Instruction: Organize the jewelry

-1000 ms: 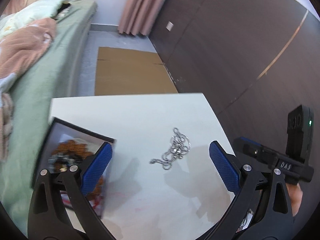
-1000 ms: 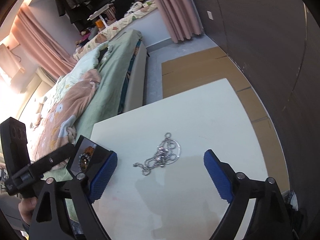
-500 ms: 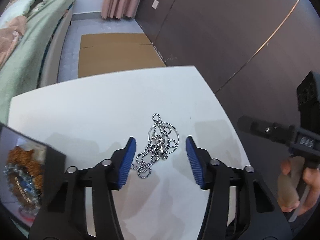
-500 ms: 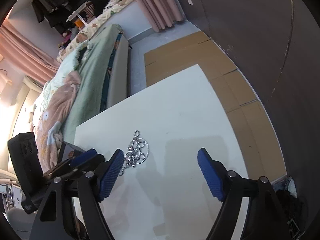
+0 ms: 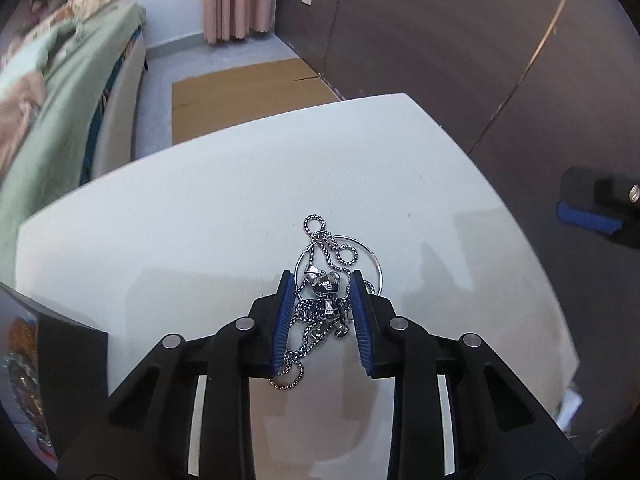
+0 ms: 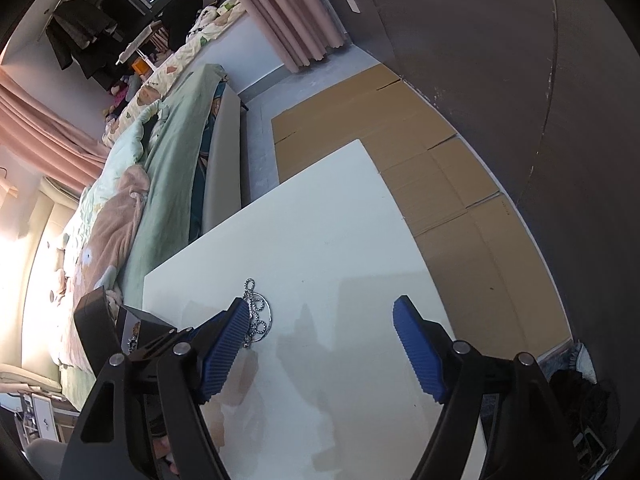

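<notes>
- Silver necklace (image 5: 325, 300), a beaded chain with a plain thin ring, lying between the jaws of the left gripper (image 5: 322, 322)
- Left gripper fingers (image 5: 282, 320) black, with ribbed blue pads
- Right gripper (image 6: 320, 352) the same black, with ribbed blue pads (image 6: 418, 354)
- Table (image 5: 200, 220) white, plain, under both sets of jaws
- Box (image 5: 60, 356) black, left of the left jaws, with orange-brown and silver pieces inside
- Cardboard (image 6: 400, 140) tan, on the floor beyond the jaws
- Bed cover (image 6: 168, 168) pale green; curtain (image 6: 296, 12) dusty pink
</notes>
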Demonstrator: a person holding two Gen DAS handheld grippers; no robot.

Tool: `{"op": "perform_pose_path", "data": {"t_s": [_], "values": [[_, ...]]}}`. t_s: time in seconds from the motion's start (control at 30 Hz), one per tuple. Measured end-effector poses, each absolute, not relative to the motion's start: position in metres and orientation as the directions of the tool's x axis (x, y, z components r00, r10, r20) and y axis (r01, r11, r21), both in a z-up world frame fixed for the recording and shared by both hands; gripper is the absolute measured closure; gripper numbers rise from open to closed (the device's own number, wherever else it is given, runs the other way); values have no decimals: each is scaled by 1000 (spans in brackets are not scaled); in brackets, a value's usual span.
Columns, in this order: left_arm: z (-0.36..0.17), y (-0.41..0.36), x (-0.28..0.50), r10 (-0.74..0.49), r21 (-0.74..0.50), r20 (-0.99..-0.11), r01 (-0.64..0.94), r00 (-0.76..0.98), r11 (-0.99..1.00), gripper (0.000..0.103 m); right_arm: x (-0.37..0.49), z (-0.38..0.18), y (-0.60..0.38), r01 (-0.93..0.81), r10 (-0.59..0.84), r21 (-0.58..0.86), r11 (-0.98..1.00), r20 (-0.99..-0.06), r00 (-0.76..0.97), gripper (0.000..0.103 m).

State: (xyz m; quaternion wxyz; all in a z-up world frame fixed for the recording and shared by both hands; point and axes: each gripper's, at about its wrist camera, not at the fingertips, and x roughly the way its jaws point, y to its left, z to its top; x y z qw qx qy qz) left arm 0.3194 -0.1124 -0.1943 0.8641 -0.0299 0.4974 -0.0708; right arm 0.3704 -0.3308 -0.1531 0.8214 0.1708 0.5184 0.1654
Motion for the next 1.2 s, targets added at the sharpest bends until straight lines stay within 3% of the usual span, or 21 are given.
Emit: {"op": "perform_pose_path", "data": {"t_s": [0.13,0.2,0.5,0.9,1.2], "values": [[-194,-124,316,-90,-32,-865,124,494,992,75,369,-151,-329,-105,453,452,886,-792,409,29],[-192,-125,314,-82,-15,-866,137,494,990,83,368,-151,-327,-110,452,448,887,-794,407,29],[-167,-103,311,-194,-149,-841,128,505,980,87,367,-156,-313,-133,456,441,888,-802,385,31],[-100,-62,292,-323,-320,-721,119,613,940,87,367,-169,-275,-199,453,409,891,-832,320,56],[-66,-33,278,-338,-369,-649,106,681,923,87,368,-187,-231,-263,393,324,909,-876,280,65]]}}
